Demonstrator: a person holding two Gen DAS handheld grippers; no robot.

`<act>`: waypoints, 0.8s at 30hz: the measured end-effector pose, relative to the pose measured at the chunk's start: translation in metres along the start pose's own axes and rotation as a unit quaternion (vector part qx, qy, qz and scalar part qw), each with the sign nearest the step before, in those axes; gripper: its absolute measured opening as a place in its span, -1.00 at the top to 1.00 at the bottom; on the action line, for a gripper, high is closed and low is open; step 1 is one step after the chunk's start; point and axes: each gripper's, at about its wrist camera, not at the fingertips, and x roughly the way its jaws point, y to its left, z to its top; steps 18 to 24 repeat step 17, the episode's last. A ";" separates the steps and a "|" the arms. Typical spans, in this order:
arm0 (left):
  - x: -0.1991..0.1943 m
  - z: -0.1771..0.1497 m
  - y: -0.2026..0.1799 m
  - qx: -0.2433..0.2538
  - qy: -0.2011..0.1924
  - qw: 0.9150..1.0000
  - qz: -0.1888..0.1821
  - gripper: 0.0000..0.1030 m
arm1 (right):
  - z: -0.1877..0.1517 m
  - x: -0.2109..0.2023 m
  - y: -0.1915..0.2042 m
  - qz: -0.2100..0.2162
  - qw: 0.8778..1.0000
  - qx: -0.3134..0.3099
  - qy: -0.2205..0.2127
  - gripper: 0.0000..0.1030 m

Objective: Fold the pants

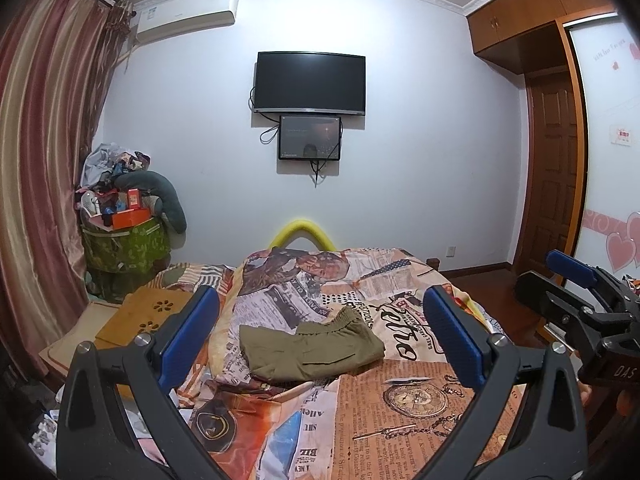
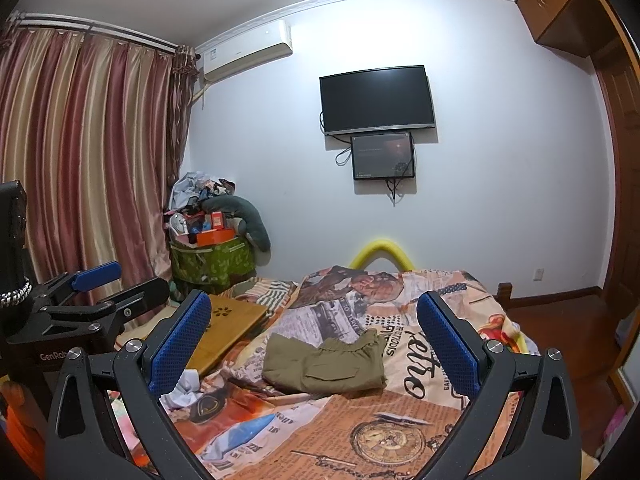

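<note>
Olive-green pants (image 1: 310, 350) lie folded into a compact rectangle on the newspaper-print bedspread (image 1: 400, 412), waistband toward the far right. They also show in the right wrist view (image 2: 326, 364). My left gripper (image 1: 320, 332) is open and empty, held above the bed on the near side of the pants. My right gripper (image 2: 316, 332) is open and empty too, likewise back from the pants. The right gripper shows at the right edge of the left wrist view (image 1: 576, 292), and the left gripper at the left edge of the right wrist view (image 2: 100, 292).
A wooden lap tray (image 2: 228, 326) lies on the bed left of the pants. A green basket piled with clutter (image 2: 212, 256) stands by the curtains. A yellow foam tube (image 2: 382, 252) sits at the bed's far end. A wardrobe and door (image 1: 556, 152) are on the right.
</note>
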 end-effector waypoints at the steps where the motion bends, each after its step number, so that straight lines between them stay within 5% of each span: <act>1: 0.000 0.000 0.000 0.000 0.001 1.000 0.000 -1.00 | 0.000 0.000 0.000 0.000 1.000 0.000 0.000 -0.99; 24: 0.004 -0.001 -0.005 0.006 0.009 1.000 -0.008 -1.00 | 0.002 0.000 0.000 -0.003 1.000 0.002 0.002 -0.99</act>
